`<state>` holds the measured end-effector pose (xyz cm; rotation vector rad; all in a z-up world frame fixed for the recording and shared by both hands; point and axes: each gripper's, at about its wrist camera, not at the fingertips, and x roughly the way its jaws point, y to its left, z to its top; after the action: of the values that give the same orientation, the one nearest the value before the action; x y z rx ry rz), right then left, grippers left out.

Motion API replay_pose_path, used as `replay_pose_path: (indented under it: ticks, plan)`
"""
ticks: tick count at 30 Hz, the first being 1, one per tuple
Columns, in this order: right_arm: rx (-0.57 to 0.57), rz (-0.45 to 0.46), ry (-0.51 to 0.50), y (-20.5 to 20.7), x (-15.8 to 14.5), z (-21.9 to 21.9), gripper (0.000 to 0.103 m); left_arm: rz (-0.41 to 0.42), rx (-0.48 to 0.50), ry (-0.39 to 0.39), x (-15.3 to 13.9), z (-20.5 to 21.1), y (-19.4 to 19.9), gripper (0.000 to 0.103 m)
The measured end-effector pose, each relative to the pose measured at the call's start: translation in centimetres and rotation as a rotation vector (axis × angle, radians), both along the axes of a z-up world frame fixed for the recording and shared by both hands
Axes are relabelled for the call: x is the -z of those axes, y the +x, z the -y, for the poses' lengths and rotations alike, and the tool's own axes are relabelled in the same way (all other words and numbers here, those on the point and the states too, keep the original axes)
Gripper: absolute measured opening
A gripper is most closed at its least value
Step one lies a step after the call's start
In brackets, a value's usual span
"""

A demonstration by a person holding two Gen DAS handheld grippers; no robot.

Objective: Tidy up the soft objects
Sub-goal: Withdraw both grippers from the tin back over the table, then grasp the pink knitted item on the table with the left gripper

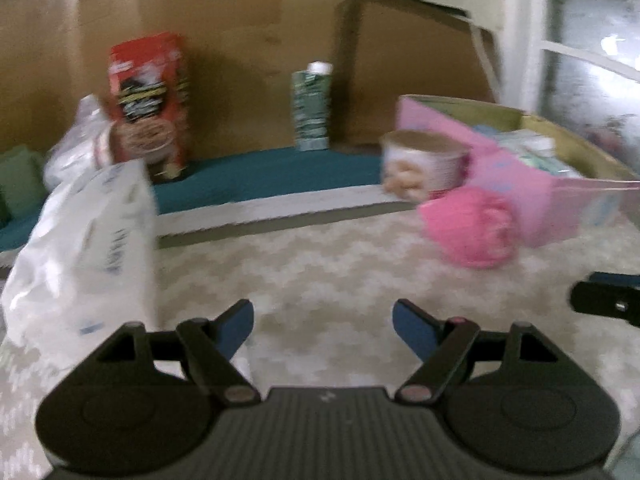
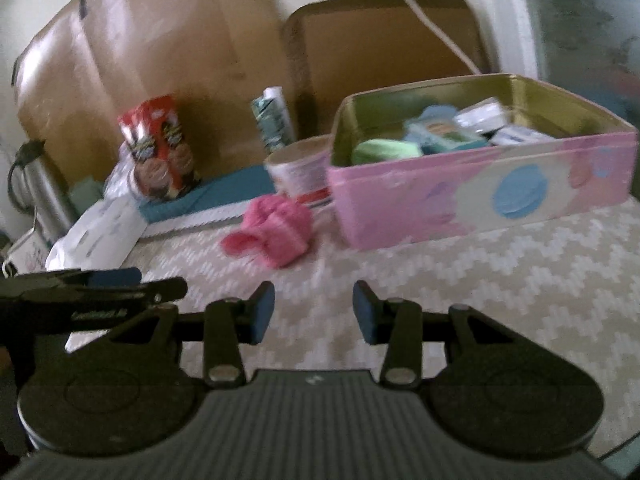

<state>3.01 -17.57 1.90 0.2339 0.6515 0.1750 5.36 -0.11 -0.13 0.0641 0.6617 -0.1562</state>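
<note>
One pink sock, one tin.

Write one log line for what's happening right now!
left gripper: open, empty | right gripper: open, empty | pink soft toy: on cloth beside pink tin

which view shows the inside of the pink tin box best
The right wrist view: it looks down into the pink rectangular tin box, showing its contents. The left wrist view catches the box at the right edge, its inside mostly hidden.

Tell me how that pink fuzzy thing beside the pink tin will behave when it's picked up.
The pink fuzzy thing looks knitted and bunched, so it will probably squash and flop rather than hold shape. It seems light. Lying slumped on the cloth, it is unlikely to roll.
</note>
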Motion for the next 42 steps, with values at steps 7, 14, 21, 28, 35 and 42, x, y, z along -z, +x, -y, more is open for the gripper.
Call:
replay_pose_path:
  ticks: [7, 14, 21, 28, 35, 42]
  plan:
    - [-0.044, -0.018, -0.041, 0.8, 0.3, -2.8, 0.046, -0.009, -0.028, -0.047, 0.3, -1.5, 0.8, 0.091]
    - [-0.062, -0.047, -0.058, 1.3, 1.0, -4.1, 0.046, -0.014, -0.031, -0.079, 0.5, -1.8, 0.8, 0.092]
    - [-0.065, -0.052, -0.067, 1.6, 1.4, -4.9, 0.046, -0.011, -0.026, -0.094, 0.4, -2.0, 0.7, 0.094]
    - [-0.028, -0.007, -0.11, 1.6, 0.9, -5.4, 0.047, 0.001, -0.028, -0.153, 0.4, -2.8, 0.4, 0.095]
    - [-0.02, 0.058, -0.189, 2.4, 0.4, -6.0, 0.046, 0.026, -0.025, -0.208, 0.2, -3.5, 0.1, 0.095]
    - [-0.035, 0.086, -0.232, 4.5, 0.4, -6.6, 0.048, 0.091, -0.024, -0.276, -0.3, -4.4, -0.7, 0.097]
